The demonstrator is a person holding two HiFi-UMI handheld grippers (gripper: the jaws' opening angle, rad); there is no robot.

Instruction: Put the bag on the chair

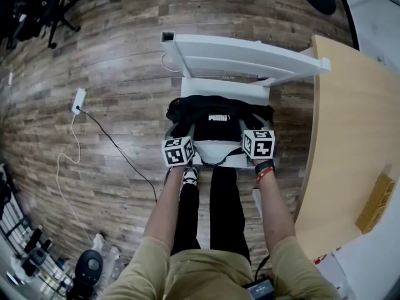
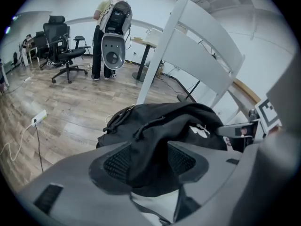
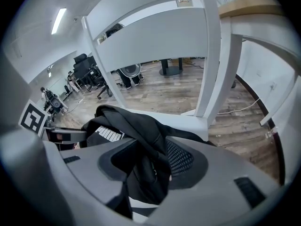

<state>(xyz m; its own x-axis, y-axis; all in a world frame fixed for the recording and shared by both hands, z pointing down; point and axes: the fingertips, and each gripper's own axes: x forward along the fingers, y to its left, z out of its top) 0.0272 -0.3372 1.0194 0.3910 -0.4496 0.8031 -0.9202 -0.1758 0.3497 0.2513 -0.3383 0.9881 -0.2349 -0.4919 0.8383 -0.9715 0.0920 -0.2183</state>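
Note:
The black bag lies on the seat of the white chair, in front of its slatted back. My left gripper is at the bag's near left corner and my right gripper at its near right corner. In the left gripper view the jaws stand apart with a fold of the bag lying between the pads. The right gripper is likewise spread, with black fabric of the bag draped between its pads. The bag's weight rests on the seat.
A wooden desk runs along the right of the chair. A power strip with trailing cables lies on the wood floor at left. A black office chair and a standing person are farther off. My legs are right before the seat.

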